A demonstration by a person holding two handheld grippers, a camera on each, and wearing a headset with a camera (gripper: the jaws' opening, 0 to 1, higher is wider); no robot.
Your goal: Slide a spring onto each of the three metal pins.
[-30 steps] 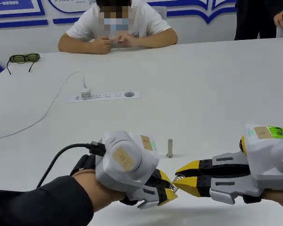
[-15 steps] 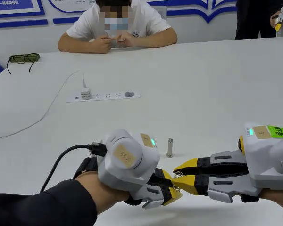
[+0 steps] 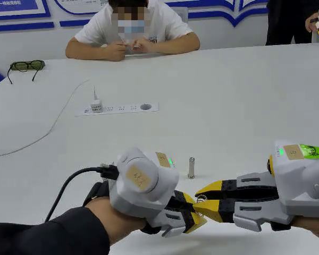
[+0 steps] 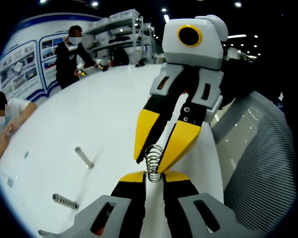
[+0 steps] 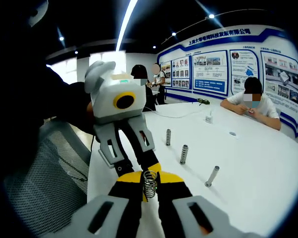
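A small steel spring (image 3: pixel 201 199) sits between the tips of both grippers, low over the white table (image 3: pixel 228 106). My left gripper (image 3: pixel 195 217) is shut on its base; in the left gripper view the spring (image 4: pixel 153 159) rises from between those yellow tips (image 4: pixel 155 177). My right gripper (image 3: pixel 200 202) meets it from the right and pinches the same spring (image 5: pixel 149 182) between its tips (image 5: pixel 150 179). A bare metal pin (image 3: pixel 191 167) stands just behind the tips. Two more pins (image 5: pixel 168 137) (image 5: pixel 184 154) each carry a spring, near the bare pin (image 5: pixel 211 176).
A white power strip (image 3: pixel 117 108) with a plugged-in adapter and a thin cable (image 3: pixel 42 135) lies mid-table. Green glasses (image 3: pixel 26 66) rest at the far left. A person (image 3: pixel 133 32) sits across the table. A mesh chair (image 4: pixel 258 163) is beside the near edge.
Both grippers have barely shifted. Their tips stay together around the spring in front of the bare pin.
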